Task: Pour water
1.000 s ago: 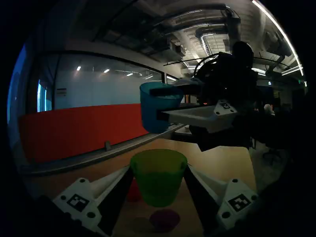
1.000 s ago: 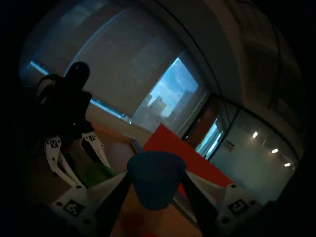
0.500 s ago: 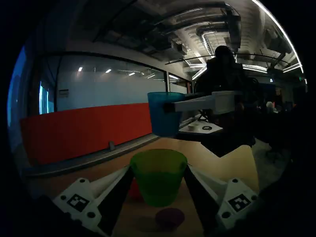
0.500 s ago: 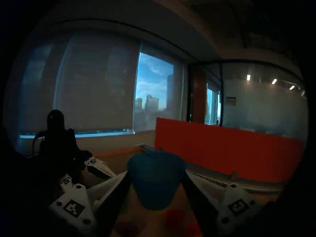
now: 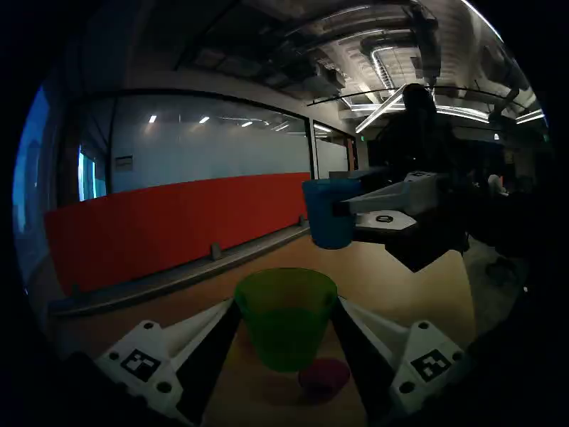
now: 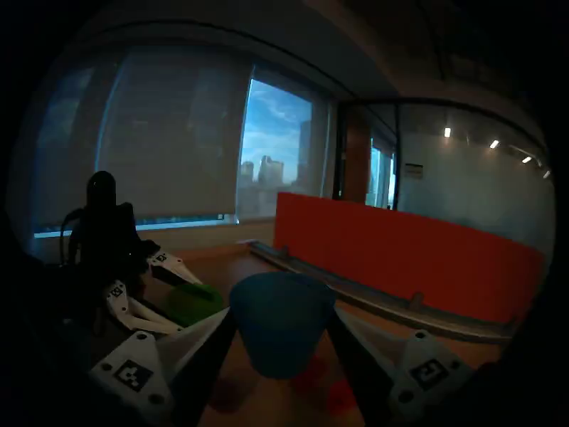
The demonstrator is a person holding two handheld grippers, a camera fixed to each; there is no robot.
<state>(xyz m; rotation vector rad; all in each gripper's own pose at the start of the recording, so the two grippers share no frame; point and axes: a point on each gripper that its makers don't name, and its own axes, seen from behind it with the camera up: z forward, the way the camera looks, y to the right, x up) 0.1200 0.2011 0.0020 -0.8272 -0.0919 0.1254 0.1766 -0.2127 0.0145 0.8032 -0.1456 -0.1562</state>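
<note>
left gripper view: the left gripper (image 5: 286, 324) has its jaws pinching an upright green cup (image 5: 286, 302) over the wooden surface (image 5: 405, 277); a pink disc (image 5: 323, 373) lies just beside it; farther off, the right gripper (image 5: 333, 208) holds a blue cup (image 5: 323, 224) upright; right gripper view: its jaws are clamped on the blue cup (image 6: 281, 331); the green cup (image 6: 192, 302) sits low at left.
</note>
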